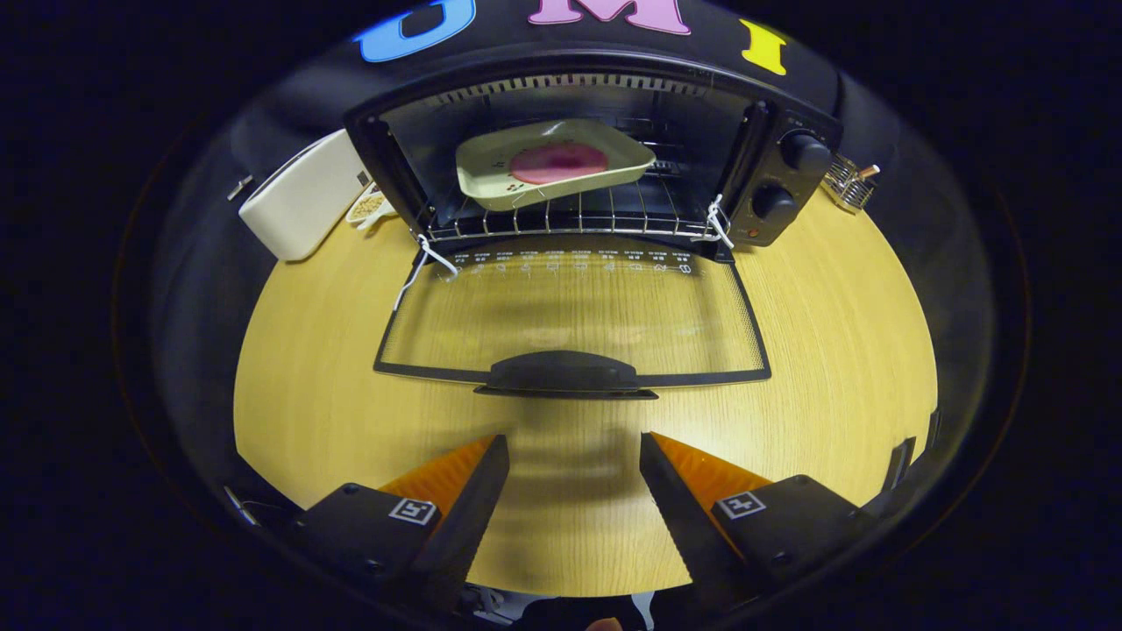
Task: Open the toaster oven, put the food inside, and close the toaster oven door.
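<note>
Hovering above the wooden desk (307, 394), my gripper (574, 451) has its fingers (478, 491) spread wide apart with nothing between them, only bare desk showing in the gap. Just ahead of the fingertips lies the toaster oven's glass door (574, 311), folded fully down and flat, its dark handle (563, 372) on the edge nearest me and apart from my fingers. Beyond the door stands the black toaster oven (780, 188) itself, its cavity open toward me. Inside, a pale tray (491, 175) rests on the wire rack (570, 219), turned a little askew, and on it sits a round pink piece of food (558, 163). White cords (421, 258) are tied at both hinge corners of the door, one at each side of the rack's front. Two round knobs (805, 152) sit one above the other on the oven's panel to the right of the cavity. Left of the oven, a white boxy appliance (302, 197) stands on the desk, with a small dish of something pale (368, 206) tucked between it and the oven. To the right of the oven, a small wire holder (848, 182) stands near the far edge of the desk.
</note>
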A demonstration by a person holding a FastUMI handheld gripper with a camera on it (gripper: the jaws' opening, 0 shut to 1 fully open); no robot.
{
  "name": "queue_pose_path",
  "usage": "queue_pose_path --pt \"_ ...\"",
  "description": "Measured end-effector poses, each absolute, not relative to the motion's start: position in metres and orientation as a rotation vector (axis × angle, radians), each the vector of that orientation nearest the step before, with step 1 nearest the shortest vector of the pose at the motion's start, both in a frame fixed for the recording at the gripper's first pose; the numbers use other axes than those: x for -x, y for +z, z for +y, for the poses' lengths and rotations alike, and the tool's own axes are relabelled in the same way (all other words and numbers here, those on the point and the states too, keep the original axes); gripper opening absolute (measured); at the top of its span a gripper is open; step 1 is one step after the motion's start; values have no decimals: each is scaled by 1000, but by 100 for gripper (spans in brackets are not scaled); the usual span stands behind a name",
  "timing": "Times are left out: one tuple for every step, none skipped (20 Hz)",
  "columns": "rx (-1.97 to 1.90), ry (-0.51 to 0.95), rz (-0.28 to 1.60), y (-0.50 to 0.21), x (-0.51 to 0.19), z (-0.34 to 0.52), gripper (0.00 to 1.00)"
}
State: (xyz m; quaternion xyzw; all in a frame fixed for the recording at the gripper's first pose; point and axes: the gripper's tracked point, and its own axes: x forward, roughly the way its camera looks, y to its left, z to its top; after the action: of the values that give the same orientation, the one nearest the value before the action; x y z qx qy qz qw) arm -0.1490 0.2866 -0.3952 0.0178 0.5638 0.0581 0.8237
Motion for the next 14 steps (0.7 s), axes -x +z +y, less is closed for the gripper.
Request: queue_pose_path --pt "-35 114 1203 -400 146 286 99" --pt "-34 104 1202 -405 141 286 99" --pt "-38 91 1206 -410 137 285 99" --pt "-49 75 1212 -412 135 285 99" --pt "-59 64 1215 -413 132 284 99" --pt "-68 54 1204 -412 126 283 99" --pt "-67 57 1207 -413 125 283 100" --pt "-56 64 1203 -411 126 282 99" --pt "-51 62 1186 -408 126 281 99" --pt "-52 59 1176 -405 126 280 99" --pt "-54 60 1163 -402 126 280 99" --pt "-53 61 1150 -398 125 279 99" --pt "-57 65 1117 -387 119 278 99" --pt "-42 66 1102 -383 116 276 100"
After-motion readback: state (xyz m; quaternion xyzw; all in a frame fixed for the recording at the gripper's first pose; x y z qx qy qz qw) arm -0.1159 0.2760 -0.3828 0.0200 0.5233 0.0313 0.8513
